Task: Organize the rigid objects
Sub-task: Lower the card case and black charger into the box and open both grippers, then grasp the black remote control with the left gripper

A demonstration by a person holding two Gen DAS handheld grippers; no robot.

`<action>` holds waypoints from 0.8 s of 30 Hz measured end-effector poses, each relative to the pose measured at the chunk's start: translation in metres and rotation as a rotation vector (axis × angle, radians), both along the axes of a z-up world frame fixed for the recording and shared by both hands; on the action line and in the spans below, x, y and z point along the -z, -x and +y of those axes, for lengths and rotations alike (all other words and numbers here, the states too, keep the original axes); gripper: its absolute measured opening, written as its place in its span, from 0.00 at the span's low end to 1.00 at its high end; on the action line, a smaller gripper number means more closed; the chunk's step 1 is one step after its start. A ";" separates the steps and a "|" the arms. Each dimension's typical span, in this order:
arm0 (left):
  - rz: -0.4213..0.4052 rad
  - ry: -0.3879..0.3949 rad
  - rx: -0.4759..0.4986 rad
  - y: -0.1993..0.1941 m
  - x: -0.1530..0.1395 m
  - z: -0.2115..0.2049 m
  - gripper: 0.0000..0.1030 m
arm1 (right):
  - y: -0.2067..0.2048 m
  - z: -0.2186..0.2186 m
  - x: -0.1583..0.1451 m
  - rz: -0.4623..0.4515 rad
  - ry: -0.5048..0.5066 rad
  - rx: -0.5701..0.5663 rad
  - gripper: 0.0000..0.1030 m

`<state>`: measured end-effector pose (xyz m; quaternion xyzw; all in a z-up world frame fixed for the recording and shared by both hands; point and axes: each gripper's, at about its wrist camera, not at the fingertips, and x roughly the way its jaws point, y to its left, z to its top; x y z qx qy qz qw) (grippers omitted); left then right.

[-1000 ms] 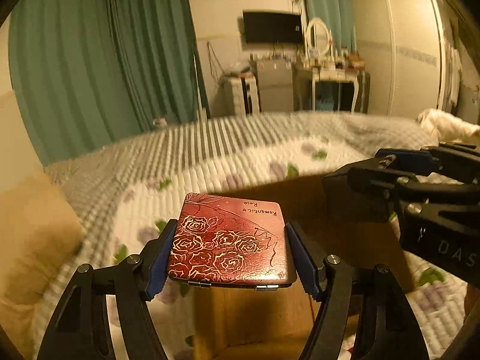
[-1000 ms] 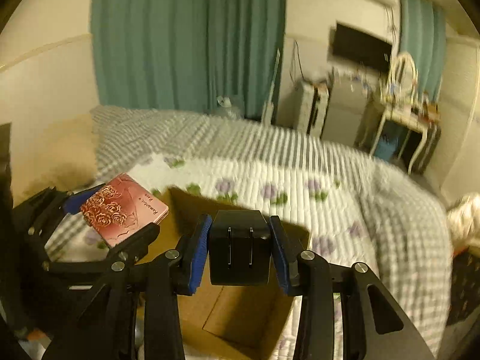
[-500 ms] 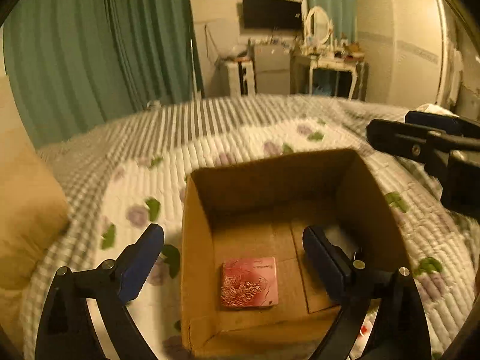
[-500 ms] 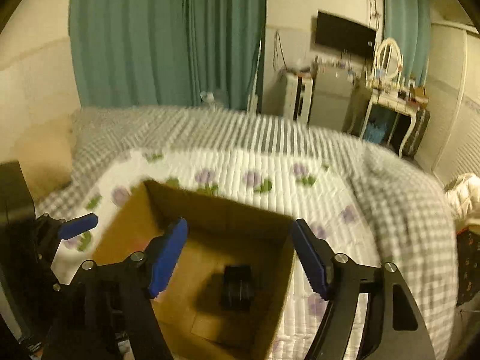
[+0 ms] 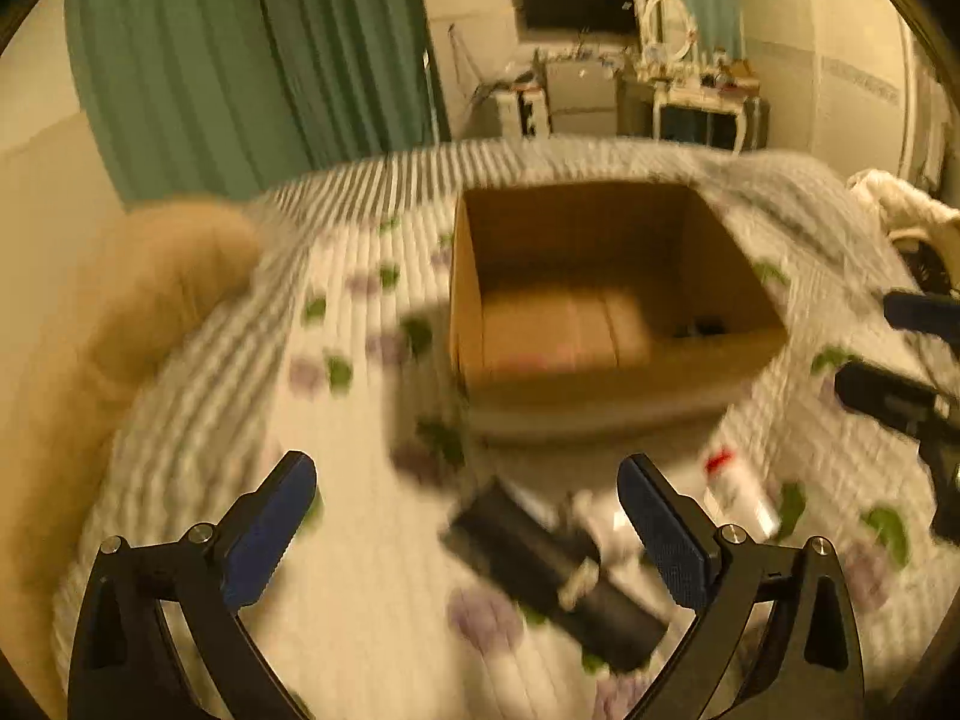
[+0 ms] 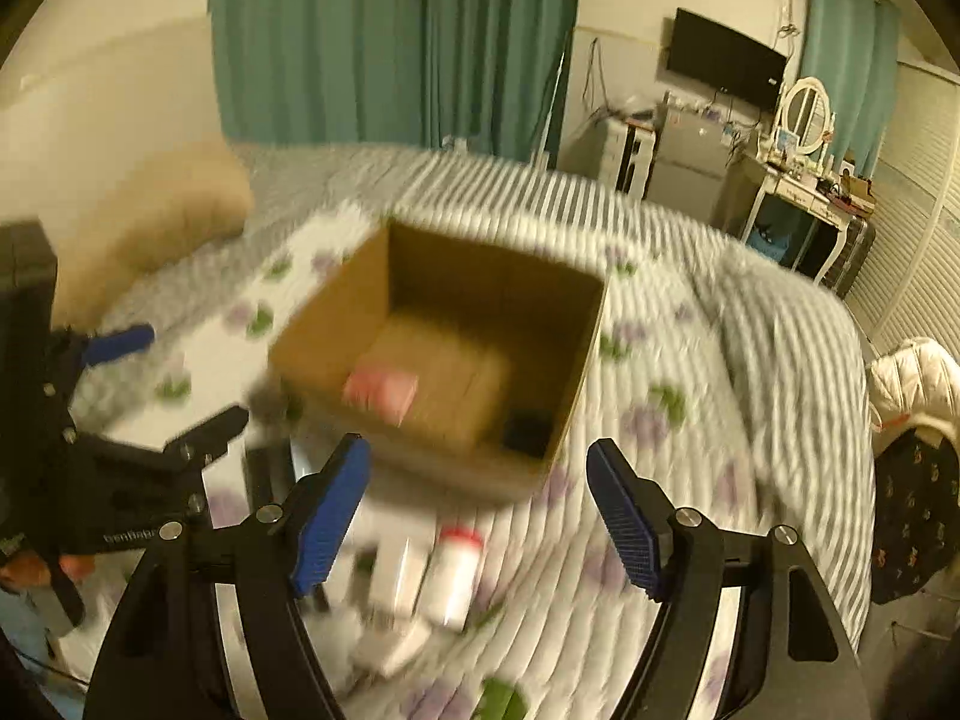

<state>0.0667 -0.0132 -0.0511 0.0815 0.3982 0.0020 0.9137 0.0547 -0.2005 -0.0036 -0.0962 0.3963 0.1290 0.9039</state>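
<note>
An open cardboard box [image 5: 474,324] [image 6: 576,384] sits on the bed. Inside it lie a pink-red rose tin [image 6: 381,391] and a black charger [image 6: 528,429] [image 5: 702,327]. My left gripper [image 5: 468,516] is open and empty, pulled back in front of the box, above a long black object [image 5: 552,570] on the quilt. My right gripper [image 6: 480,510] is open and empty, also in front of the box, above a white bottle with a red cap [image 6: 453,576] and a white box [image 6: 393,576]. Both views are blurred.
The quilt [image 5: 360,540] is white with purple flowers and grey stripes. A tan pillow [image 5: 150,276] lies at the left. A white garment [image 6: 912,378] lies at the bed's right edge. Green curtains, a dresser and a wardrobe stand beyond the bed.
Both grippers opened and dropped the rose tin and the charger into the box, then pulled back toward me. Loose objects on the quilt in front of the box came into view.
</note>
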 end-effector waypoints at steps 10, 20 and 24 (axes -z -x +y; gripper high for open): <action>0.219 0.092 -0.038 -0.008 0.079 -0.010 0.78 | 0.016 0.001 0.074 0.115 0.032 0.028 0.72; 0.286 0.191 0.025 -0.002 0.080 -0.023 0.23 | 0.010 0.001 0.077 0.139 0.034 0.028 0.72; 0.243 0.185 0.057 0.012 0.060 -0.017 0.20 | 0.005 0.008 0.083 0.166 0.051 0.004 0.72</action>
